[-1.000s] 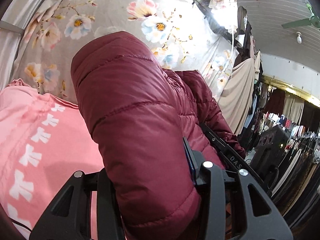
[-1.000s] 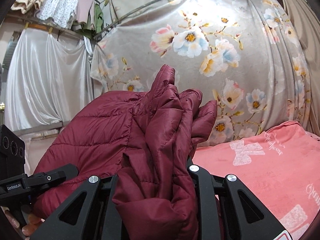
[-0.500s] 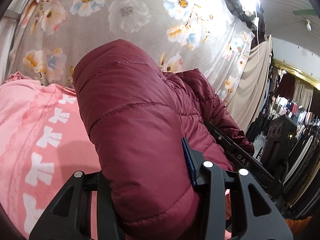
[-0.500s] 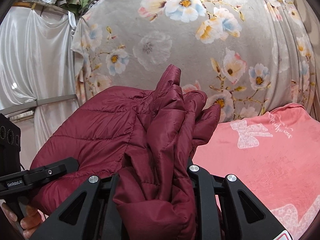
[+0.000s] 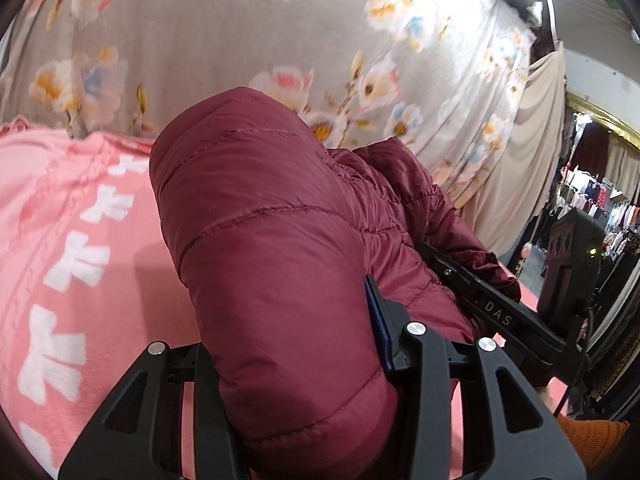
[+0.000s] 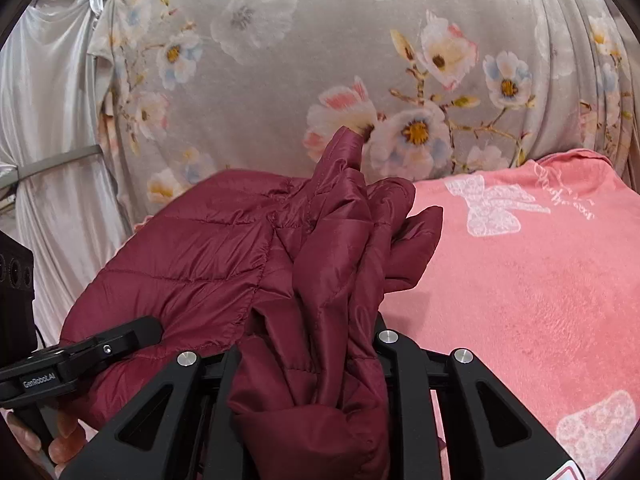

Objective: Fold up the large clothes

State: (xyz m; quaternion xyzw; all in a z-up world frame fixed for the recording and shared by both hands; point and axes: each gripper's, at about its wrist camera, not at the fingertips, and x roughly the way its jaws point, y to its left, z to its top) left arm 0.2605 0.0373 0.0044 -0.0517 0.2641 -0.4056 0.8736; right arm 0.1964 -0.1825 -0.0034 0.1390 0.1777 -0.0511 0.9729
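The maroon puffer jacket (image 5: 280,264) hangs between both tools, above the pink blanket (image 5: 72,264) that fills the lower left of the left wrist view. Its long axis runs from one tool to the other, so neither hand is nearer. The left tool (image 5: 300,364) is clamped on a thick quilted roll; the right tool (image 6: 308,360) is clamped on a bunched, thinner fold of jacket (image 6: 320,280). In my judgement, laying it flat on the blanket (image 6: 520,280) comes next.

One maroon quilted jacket (image 5: 280,264), two black grippers, left gripper (image 5: 296,364) and right gripper (image 6: 308,360), one pink blanket (image 6: 520,288) with white bow prints, one grey floral curtain (image 6: 320,48), one white drape (image 6: 48,128)
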